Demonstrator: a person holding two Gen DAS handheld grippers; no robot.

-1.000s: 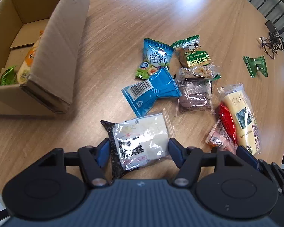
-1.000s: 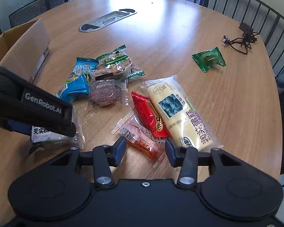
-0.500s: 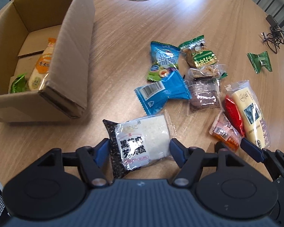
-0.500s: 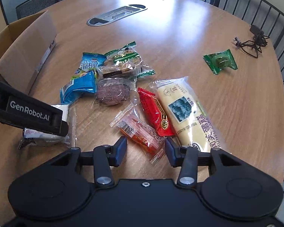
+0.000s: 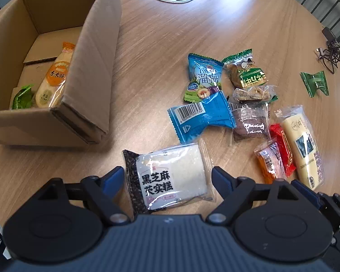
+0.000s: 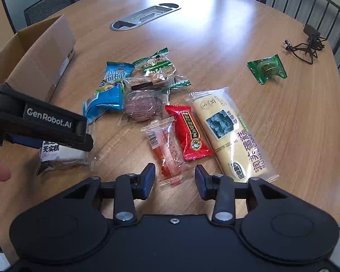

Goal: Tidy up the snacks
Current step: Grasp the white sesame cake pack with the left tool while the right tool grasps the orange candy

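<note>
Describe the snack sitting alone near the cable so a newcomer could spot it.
Start at the round wooden table and find the black cable at its far right edge. Just in front lies a small green packet. It lies apart from the main snack pile, touching nothing, its ends flared like a bow.

The left gripper [image 5: 167, 178] stands spread wide, its 2 blue-tipped fingers [image 5: 112, 179] flanking a white rice-cake packet [image 5: 170, 179] with a black edge, lying near the tabletop's near edge. Whether the fingers touch the packet cannot be told. A cardboard box [image 5: 93, 72] sits toward the left edge, holding an orange-labelled snack [image 5: 53, 79] and a green wrapper [image 5: 22, 97]. A blue barcode packet [image 5: 200, 117] lies just beyond the rice cake, among other snacks. A green candy [image 5: 315, 83] lies apart near the right edge.
</note>
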